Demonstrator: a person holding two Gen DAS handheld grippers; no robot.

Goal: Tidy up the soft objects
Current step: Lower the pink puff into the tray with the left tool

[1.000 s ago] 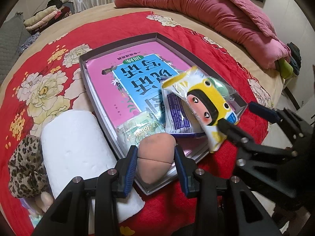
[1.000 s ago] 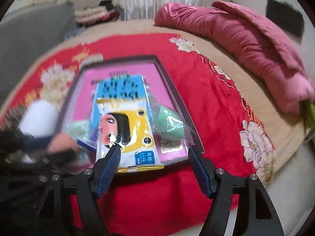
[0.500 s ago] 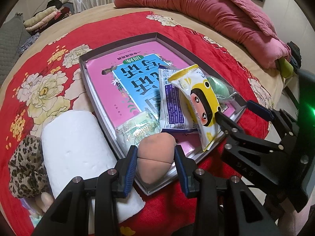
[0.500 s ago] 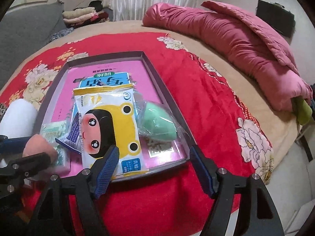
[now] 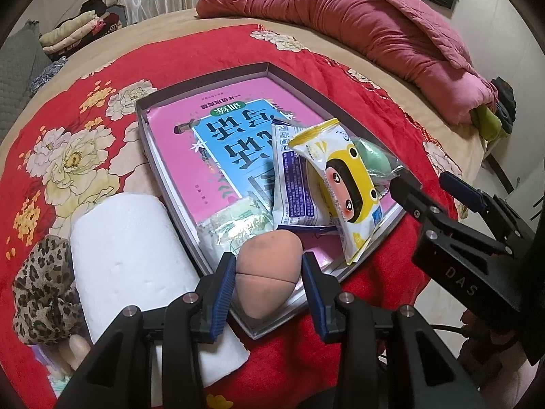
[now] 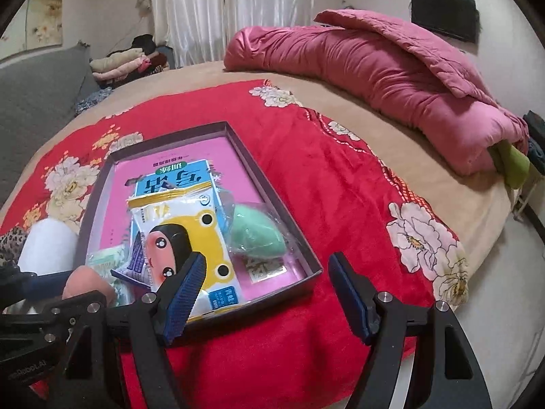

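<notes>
A dark shallow box [image 5: 190, 85] lies on the red floral blanket, with a pink and blue booklet [image 5: 221, 136] inside. My left gripper [image 5: 269, 283] is shut on a peach makeup sponge [image 5: 265, 272] at the box's near corner. In the box lie a yellow cartoon packet [image 5: 344, 187], a blue-and-white packet [image 5: 296, 191], a green tissue pack [image 5: 238, 225] and a bagged green sponge [image 6: 257, 235]. My right gripper [image 6: 269, 293] is open and empty, just in front of the box's near edge [image 6: 272, 296]; it also shows in the left wrist view [image 5: 429, 184].
A white paper roll [image 5: 126, 259] and a leopard-print cloth [image 5: 41, 289] lie left of the box. A pink quilt [image 6: 374, 64] is heaped at the far right of the bed. Folded clothes [image 6: 126, 61] sit at the back left. The bed edge drops off on the right.
My right gripper has let go of the yellow cartoon packet, which now lies in the box, and has drawn back toward the near edge. My left gripper has stayed put with the peach sponge.
</notes>
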